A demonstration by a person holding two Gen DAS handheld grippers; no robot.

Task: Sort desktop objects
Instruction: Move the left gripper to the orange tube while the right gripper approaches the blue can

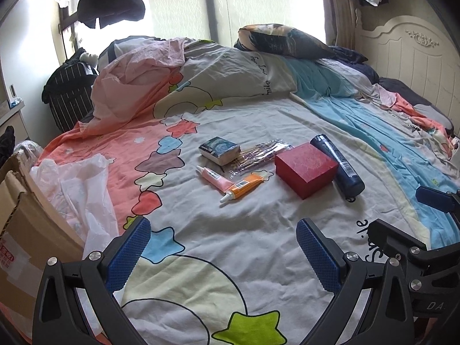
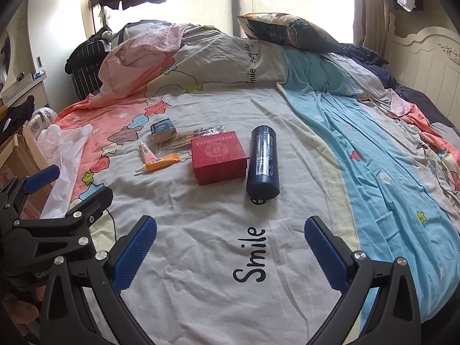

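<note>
bed [image 1: 258, 258]: covered by a patterned quilt [image 2: 201, 215] in grey, pink and blue, printed with stars and the word "smile"; bedding is bunched along the far side, with a dark pillow [image 1: 284, 40] on top of the heap.

cardboard box [image 1: 17, 230]: stands at the left edge of the bed, flaps open, a white plastic bag [image 1: 83, 189] draped beside it on the quilt.

left claw [image 1: 222, 238]: released, blue-padded fingers spread wide, nothing between them, hovering above the quilt on the near side of the objects. the right claw [image 2: 230, 238] is likewise released and empty, well apart from the objects; each claw shows at the edge of the other's view.

objects to be sorted, all grouped mid-bed on the grey part of the quilt:

- red box [image 1: 306, 169]: closed, lid printed with a round emblem, at the centre of the group.
- dark blue bottle [image 2: 263, 162]: lying on its side just right of the red box, about parallel to it; contact cannot be confirmed.
- packet of slim sticks [image 1: 258, 153]: clear wrapper, lying left of the red box, contents too small to identify.
- small blue-grey pack [image 1: 220, 150]: resting on the far left end of that packet.
- orange tube [image 1: 244, 188]: white nozzle toward the near side, lying nearest of the group.
- pink tube [image 1: 215, 176]: just left of the orange tube, the two meeting at an angle.
</note>
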